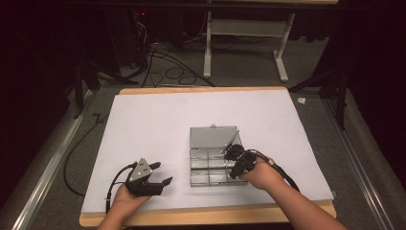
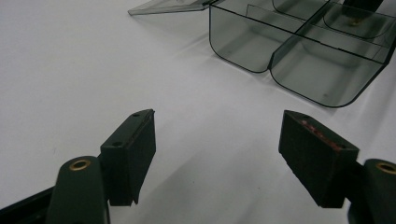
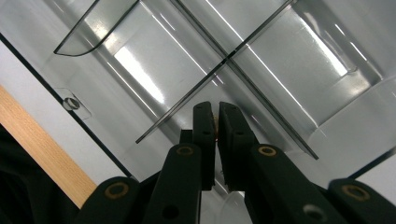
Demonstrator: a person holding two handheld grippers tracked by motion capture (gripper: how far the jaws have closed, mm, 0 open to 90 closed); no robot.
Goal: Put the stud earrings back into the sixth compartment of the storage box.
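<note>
Fingers (image 3: 205,122) nipping something small over organiser box (image 3: 289,56)

Compartment box (image 1: 214,158) on the table (image 1: 143,115) — lid (image 1: 213,136) lying open behind it.

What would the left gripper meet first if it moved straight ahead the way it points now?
Probably the clear compartment box: the open left gripper points across bare white sheet toward its near corner, though depth is unclear.
</note>
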